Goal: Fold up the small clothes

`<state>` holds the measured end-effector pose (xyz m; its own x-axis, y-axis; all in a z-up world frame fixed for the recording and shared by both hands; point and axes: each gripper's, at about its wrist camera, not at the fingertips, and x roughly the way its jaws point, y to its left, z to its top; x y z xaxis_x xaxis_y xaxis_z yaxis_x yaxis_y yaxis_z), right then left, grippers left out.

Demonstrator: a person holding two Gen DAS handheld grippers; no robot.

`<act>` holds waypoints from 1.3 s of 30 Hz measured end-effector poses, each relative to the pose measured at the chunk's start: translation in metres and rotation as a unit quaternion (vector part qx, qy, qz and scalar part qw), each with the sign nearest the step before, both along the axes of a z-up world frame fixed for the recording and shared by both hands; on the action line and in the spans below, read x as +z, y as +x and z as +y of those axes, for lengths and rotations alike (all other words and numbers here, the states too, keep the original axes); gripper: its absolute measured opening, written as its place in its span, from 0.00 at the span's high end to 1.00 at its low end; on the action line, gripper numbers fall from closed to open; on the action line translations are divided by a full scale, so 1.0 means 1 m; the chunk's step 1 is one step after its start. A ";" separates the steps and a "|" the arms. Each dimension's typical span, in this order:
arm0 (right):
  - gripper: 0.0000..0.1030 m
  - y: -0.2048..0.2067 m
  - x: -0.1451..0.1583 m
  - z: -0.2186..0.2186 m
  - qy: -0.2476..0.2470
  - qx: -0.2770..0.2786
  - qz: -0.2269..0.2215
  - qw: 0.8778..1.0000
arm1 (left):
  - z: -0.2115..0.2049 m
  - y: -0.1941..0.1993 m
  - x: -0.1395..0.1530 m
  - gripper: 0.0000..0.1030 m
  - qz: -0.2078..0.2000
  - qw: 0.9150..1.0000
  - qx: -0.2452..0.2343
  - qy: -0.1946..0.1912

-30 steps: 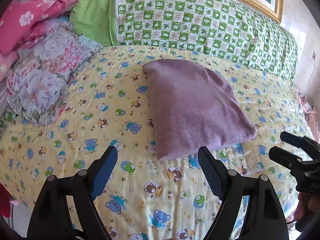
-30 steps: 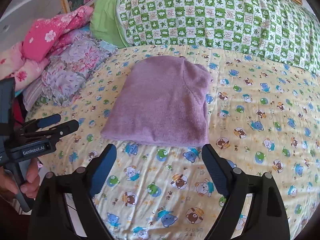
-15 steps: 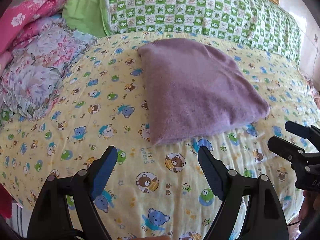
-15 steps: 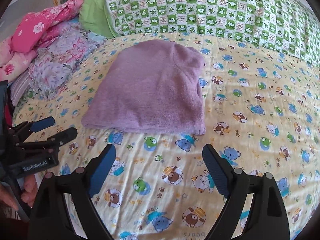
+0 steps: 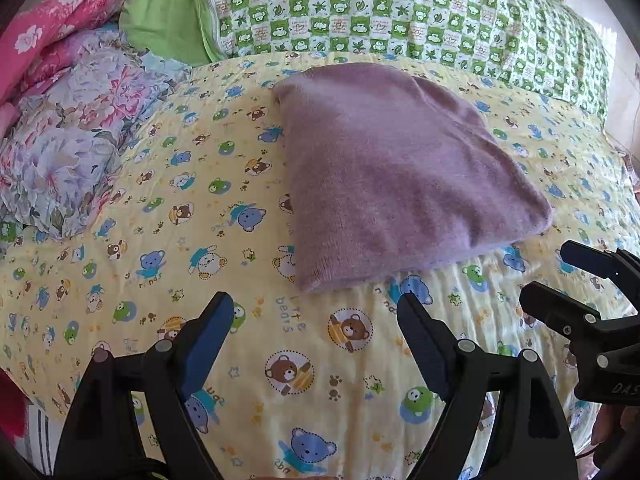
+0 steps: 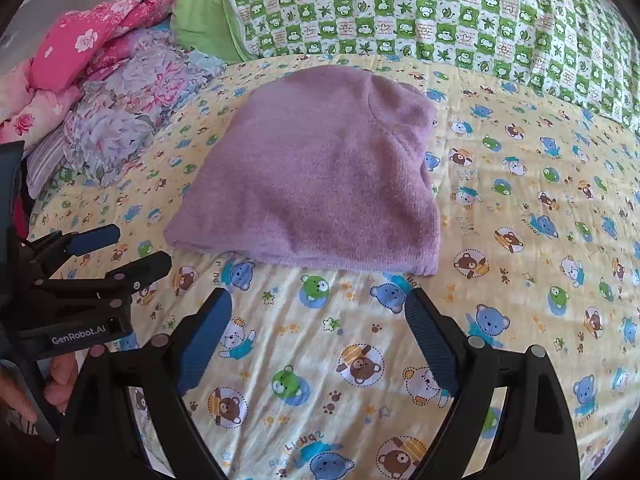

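Note:
A folded purple knit garment point(image 5: 392, 168) lies flat on the yellow bear-print bed sheet point(image 5: 160, 208); it also shows in the right wrist view point(image 6: 320, 180). My left gripper point(image 5: 316, 320) is open and empty, just short of the garment's near left corner. My right gripper point(image 6: 318, 316) is open and empty, just short of the garment's near edge. Each gripper shows in the other's view: the right gripper at the right edge point(image 5: 576, 280), the left gripper at the left edge point(image 6: 116, 252).
A green checked quilt point(image 5: 400, 8) and a green pillow point(image 5: 164, 16) lie at the back. Floral and pink bedding point(image 5: 68, 132) is piled at the left; it also shows in the right wrist view point(image 6: 112, 112). The bed edge is near me.
Both grippers have moved closer to the garment's near edge. Both stay open and empty. The garment has not moved.

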<state>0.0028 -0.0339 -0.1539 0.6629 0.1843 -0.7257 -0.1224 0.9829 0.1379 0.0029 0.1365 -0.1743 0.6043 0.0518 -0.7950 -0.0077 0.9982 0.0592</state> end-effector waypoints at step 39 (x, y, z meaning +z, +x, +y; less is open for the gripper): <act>0.14 0.012 0.010 -0.002 0.014 0.004 -0.013 1.000 | -0.005 0.004 0.011 0.18 -0.010 1.000 0.012 -0.011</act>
<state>0.0143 -0.0355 -0.1435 0.6791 0.2098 -0.7034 -0.1348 0.9776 0.1614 0.0064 0.1312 -0.1637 0.6192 0.0487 -0.7837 -0.0323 0.9988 0.0366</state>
